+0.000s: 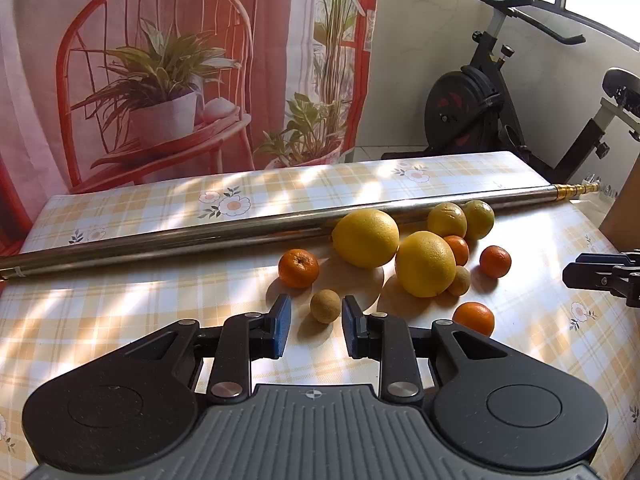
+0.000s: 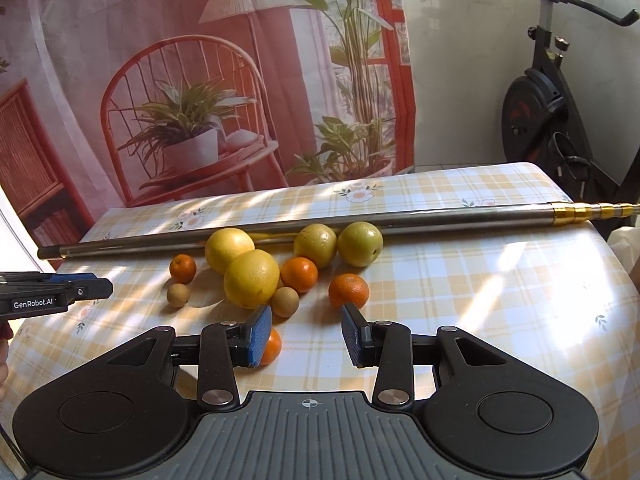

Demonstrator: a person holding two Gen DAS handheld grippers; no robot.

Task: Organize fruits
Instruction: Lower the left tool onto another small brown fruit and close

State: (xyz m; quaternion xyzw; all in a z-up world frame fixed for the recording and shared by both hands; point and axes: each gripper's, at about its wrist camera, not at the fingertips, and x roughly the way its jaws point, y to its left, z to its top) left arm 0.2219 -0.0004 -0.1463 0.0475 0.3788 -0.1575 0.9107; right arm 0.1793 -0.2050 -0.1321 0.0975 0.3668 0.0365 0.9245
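Two wrist views of a counter (image 1: 120, 320) covered with a yellow checked, flower-printed cloth, on which the fruits lie loose in one cluster towards its right half. A long metal pole (image 1: 200, 240) with a brass-coloured end lies across the counter behind the cluster. Just in front of the pole are two large yellow citrus fruits (image 1: 366, 238), one touching the pole and the other (image 1: 426, 264) slightly nearer the camera, and two greenish-yellow round fruits (image 1: 447, 220) side by side against the pole. Four tangerines are scattered around them: one (image 1: 299, 268) to the left, one (image 1: 457, 249) tucked among the yellow fruits, one (image 1: 495, 261) to the right and one (image 1: 473, 319) nearest the front. Two small brown round fruits complete the group, one (image 1: 325, 306) lying alone in front and one (image 1: 460, 280) touching the nearer large citrus. The left hand-held gripper (image 1: 316, 302) hovers above the counter, its blue pads a narrow gap apart and gripping nothing; the lone brown fruit appears beyond that gap. The right hand-held gripper (image 2: 306, 312) is likewise slightly parted and empty, its left pad partly hiding the front tangerine. Behind the counter hang a printed curtain (image 1: 160, 80) and, to the right, stands an exercise bike (image 1: 480, 108).
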